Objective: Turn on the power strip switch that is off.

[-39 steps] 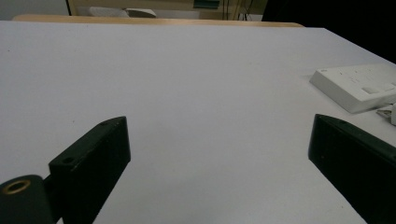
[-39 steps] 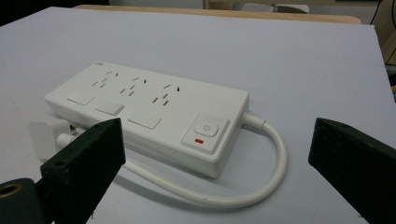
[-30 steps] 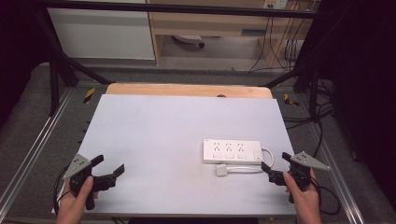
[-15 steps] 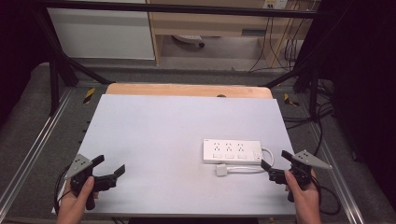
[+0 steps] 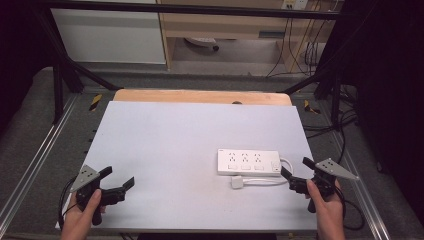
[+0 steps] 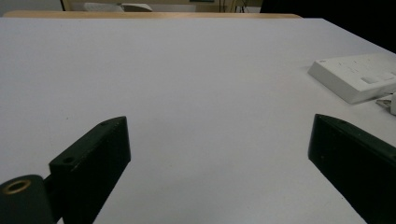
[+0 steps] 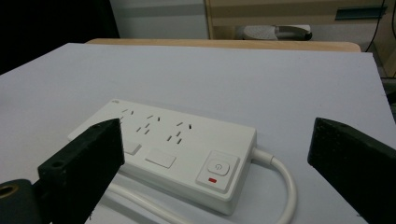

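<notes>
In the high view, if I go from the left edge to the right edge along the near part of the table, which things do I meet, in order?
left gripper → plug → power strip → right gripper

Counter (image 5: 165,145): matt, smooth pale sheet; bare wood strip (image 5: 200,96) along far edge. Power strip (image 7: 163,151): white plastic, smooth, slight sheen; cord (image 7: 282,179) glossy white. Left gripper (image 6: 219,158) and right gripper (image 7: 215,168): fingers (image 7: 81,170) matt black plastic; grey plate (image 5: 82,176) looks metal.
</notes>
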Action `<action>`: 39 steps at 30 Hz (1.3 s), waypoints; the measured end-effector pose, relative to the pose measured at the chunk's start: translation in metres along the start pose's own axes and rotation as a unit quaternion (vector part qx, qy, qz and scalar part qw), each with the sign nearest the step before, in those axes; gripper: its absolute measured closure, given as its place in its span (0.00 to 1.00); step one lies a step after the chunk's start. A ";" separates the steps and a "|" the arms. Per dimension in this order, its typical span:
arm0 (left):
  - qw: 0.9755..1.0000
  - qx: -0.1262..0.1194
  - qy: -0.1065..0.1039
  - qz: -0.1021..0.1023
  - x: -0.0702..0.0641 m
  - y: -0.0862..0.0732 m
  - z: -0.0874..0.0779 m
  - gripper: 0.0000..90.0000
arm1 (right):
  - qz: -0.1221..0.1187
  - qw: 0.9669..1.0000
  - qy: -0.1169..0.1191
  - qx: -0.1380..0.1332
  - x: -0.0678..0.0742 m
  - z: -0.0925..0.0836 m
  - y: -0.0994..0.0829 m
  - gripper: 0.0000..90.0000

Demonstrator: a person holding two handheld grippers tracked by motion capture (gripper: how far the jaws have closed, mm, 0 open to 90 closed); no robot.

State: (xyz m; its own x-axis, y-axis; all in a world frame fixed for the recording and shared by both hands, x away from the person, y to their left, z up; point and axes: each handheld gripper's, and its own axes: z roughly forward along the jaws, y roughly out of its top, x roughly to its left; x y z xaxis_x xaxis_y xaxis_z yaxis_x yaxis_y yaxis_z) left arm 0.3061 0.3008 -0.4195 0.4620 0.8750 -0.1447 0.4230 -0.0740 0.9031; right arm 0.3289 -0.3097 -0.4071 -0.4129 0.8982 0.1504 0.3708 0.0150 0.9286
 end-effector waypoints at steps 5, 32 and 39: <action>1.000 -0.001 0.001 0.000 0.000 0.000 0.000 0.06 | -0.001 1.000 0.003 -0.003 0.001 0.001 0.003 0.04; 1.000 0.002 0.001 0.002 0.000 0.000 0.000 0.06 | -0.014 1.000 0.014 -0.006 0.011 0.013 0.014 0.02; 1.000 0.003 0.001 0.001 0.000 0.000 0.000 0.06 | -0.017 1.000 0.020 -0.003 0.015 0.019 0.014 0.02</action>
State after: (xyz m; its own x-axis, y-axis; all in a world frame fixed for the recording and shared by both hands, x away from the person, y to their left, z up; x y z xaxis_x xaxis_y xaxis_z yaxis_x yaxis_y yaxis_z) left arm 0.3059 0.3009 -0.4197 0.4612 0.8759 -0.1418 0.4266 -0.0787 0.9010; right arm 0.3439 -0.2881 -0.3980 -0.4576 0.8792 0.1326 0.3517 0.0420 0.9352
